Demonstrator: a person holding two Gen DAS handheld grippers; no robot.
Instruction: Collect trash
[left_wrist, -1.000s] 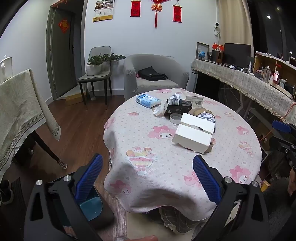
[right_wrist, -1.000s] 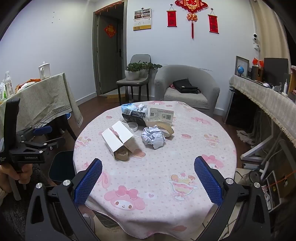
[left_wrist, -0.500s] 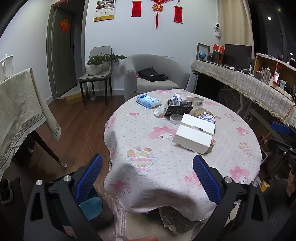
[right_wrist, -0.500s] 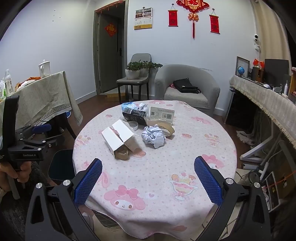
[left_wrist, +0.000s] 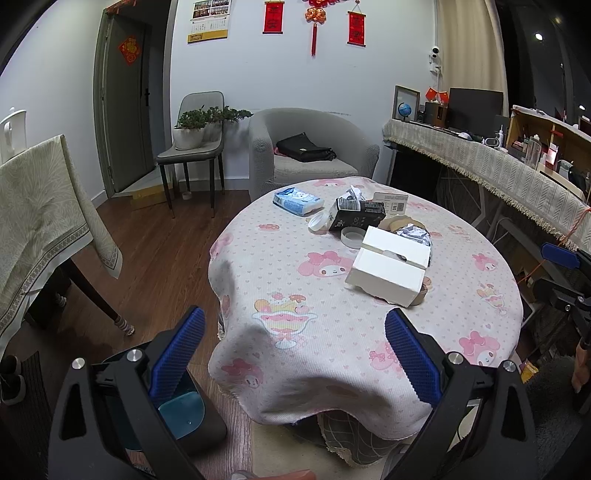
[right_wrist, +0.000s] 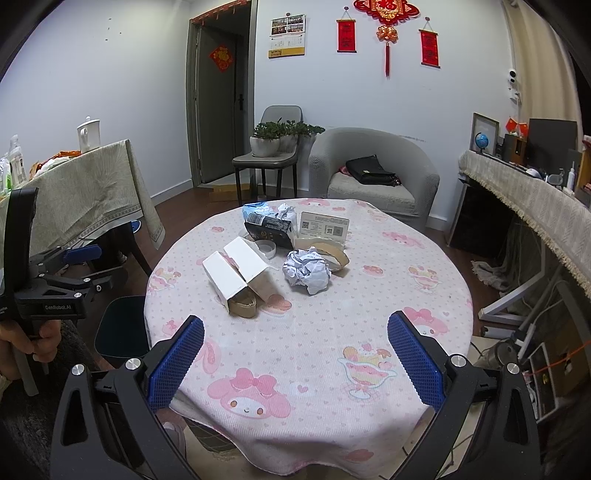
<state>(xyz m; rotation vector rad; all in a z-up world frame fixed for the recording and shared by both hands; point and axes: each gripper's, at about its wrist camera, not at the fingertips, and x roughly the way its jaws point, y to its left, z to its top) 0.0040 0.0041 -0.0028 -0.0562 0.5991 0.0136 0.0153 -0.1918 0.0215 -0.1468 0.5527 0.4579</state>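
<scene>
Right wrist view: the trash is seen clustered on the far half of the round surface (right_wrist: 369, 295), which is covered by a pink cartoon-print cloth. A crumpled ball of white paper (right_wrist: 307, 272) lies near the middle, touching a roll of tan tape (right_wrist: 334, 252) behind it. Just left of the paper, an opened white box (right_wrist: 236, 271) rests tilted on a second tape roll (right_wrist: 242, 307). Behind these, a dark carton (right_wrist: 267, 229) lies on its side, with a blue-white packet (right_wrist: 255, 211) and a printed card (right_wrist: 324, 228) standing beside it. A clear round lid (right_wrist: 266, 248) is noted between box and carton.

The right hand-held gripper (right_wrist: 295, 363) is held above the near edge of the surface, jaws spread wide, nothing between them. The left hand-held gripper (left_wrist: 293, 360) is likewise spread wide and empty, over the surface's left edge; a dark bin (left_wrist: 184, 413) with a blue liner stands on the floor below it.

Compared with 0.5 s ago, no item has been displaced; both views are nearly unchanged.
</scene>
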